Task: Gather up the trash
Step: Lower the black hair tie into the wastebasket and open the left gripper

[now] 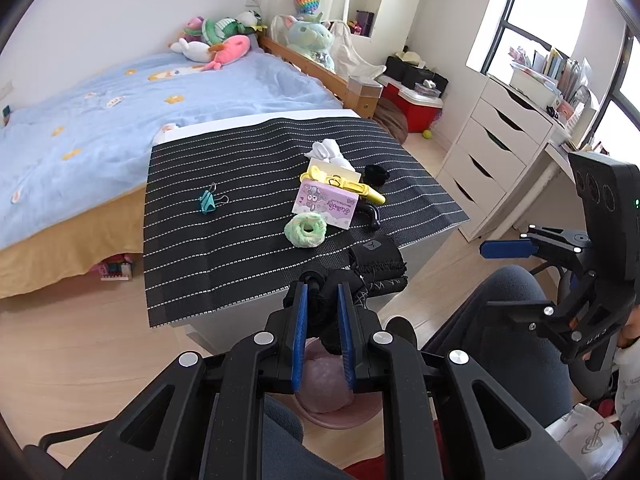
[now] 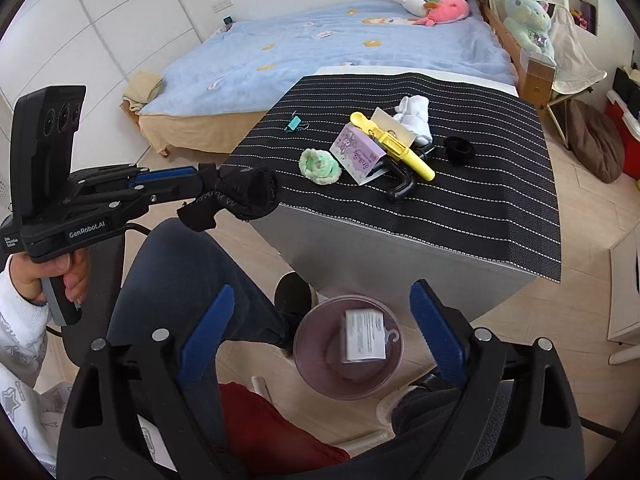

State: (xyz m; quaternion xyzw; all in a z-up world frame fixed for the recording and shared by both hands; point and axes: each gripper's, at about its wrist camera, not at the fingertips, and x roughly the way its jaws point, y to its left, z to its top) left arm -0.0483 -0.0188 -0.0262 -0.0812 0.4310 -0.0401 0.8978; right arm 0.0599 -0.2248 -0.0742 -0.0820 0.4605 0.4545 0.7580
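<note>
The left gripper (image 1: 323, 312), a black plastic frame with blue rubber pads, was clamped narrowly on a black knitted fabric piece (image 2: 240, 194), soft and crumpled, with zigzag stitching along one edge. From the right wrist view the cloth bunched out past the fingertips and hung in the air just off the near corner of the low white table (image 2: 392, 248), apart from it. A hand (image 2: 60, 276) in a white sleeve gripped the handle.

The right gripper (image 2: 322, 336) stood wide, nothing pressed between its pads. Directly beyond it, on the pale wood floor, sat a round translucent pink plastic bin (image 2: 316, 376). Inside lay a flat white rectangular paper card (image 2: 364, 336) with fine print and a small hook-shaped tag at its edge (the print was too small to read), resting on something pinkish at the bottom.

A black woven mat with white dotted stripes (image 1: 224, 248) covered the tabletop, coarse in texture. On it lay a fluffy green ring-shaped scrunchie (image 1: 306, 231), a lilac cardboard box with cartoon print (image 1: 326, 204), a glossy yellow plastic clip (image 1: 352, 187), a crumpled white tissue (image 1: 328, 153), a small black round cap (image 1: 376, 174) and, well apart, a teal metal binder clip (image 1: 209, 202).
</note>
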